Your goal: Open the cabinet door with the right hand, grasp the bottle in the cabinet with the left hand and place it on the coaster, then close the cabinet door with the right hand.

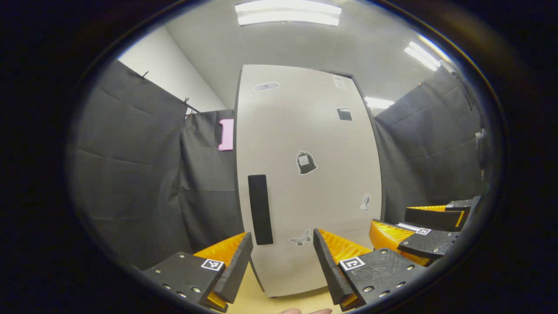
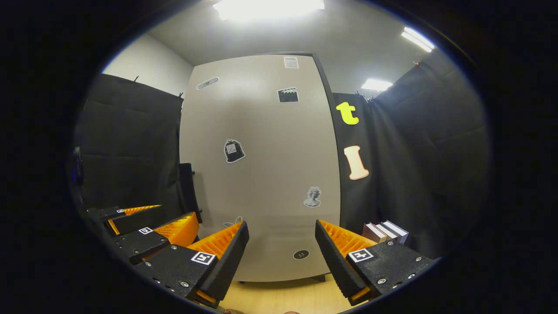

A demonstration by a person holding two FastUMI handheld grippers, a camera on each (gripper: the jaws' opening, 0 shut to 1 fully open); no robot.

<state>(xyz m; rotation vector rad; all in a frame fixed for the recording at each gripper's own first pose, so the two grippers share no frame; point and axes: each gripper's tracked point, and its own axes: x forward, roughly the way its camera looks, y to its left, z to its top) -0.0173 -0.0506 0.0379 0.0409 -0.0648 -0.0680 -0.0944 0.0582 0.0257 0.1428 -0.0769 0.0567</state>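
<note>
A tall pale cabinet door [image 1: 305,174] with several stickers stands shut ahead on the wooden table; a black bar handle [image 1: 260,209] runs down its left edge. My left gripper [image 1: 282,261] is open in front of the door's lower part, nothing between its fingers. In the right gripper view the same door [image 2: 261,165] faces me, its handle [image 2: 188,192] seen edge-on at the left. My right gripper [image 2: 282,250] is open too, a short way from the door. Each view catches the other gripper off to the side. The bottle is hidden behind the door.
Black cloth walls close in on both sides. A few books [image 2: 386,232] stand at the cabinet's right foot. Light wooden tabletop [image 2: 279,296] runs under both grippers up to the cabinet base.
</note>
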